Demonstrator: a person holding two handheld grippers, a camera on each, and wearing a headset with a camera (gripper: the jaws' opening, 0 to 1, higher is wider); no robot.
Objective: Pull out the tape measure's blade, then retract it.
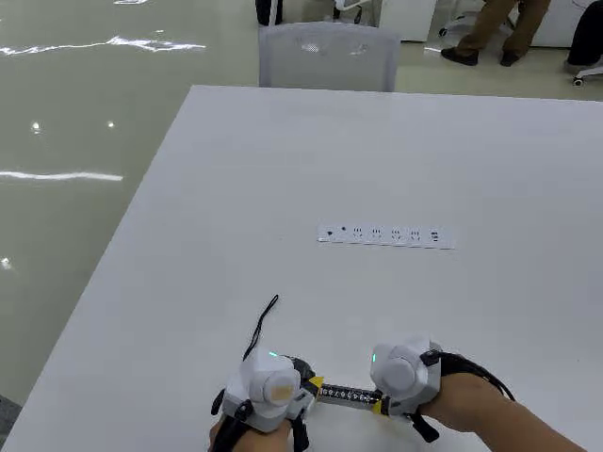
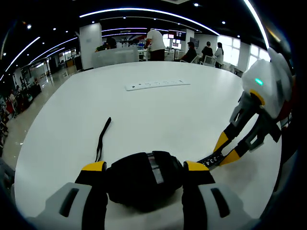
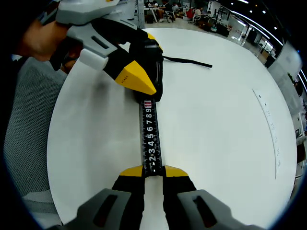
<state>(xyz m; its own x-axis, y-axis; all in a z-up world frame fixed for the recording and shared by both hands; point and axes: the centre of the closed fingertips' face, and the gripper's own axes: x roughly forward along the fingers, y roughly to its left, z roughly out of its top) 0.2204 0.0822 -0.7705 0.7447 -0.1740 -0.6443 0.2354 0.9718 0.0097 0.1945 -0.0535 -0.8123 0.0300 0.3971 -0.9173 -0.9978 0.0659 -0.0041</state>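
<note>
A black tape measure (image 2: 144, 178) sits on the white table (image 1: 311, 169), clamped between the yellow-tipped jaws of my left gripper (image 2: 145, 167). Its case (image 3: 149, 57) shows at the top of the right gripper view, with the left gripper's fingers (image 3: 134, 76) around it. A short length of black blade (image 3: 149, 139) with white numbers runs from the case to my right gripper (image 3: 153, 171), which is shut on the blade's end. In the head view the blade (image 1: 349, 395) spans the gap between the left gripper (image 1: 306, 386) and the right gripper (image 1: 380, 403). A black wrist strap (image 1: 263, 325) trails from the case.
A white power strip (image 1: 386, 235) lies flat mid-table, well beyond the grippers. A grey chair (image 1: 327, 56) stands at the table's far edge. A person's legs (image 1: 495, 28) show on the glossy floor behind. The table's left edge (image 1: 113, 282) is near the left gripper.
</note>
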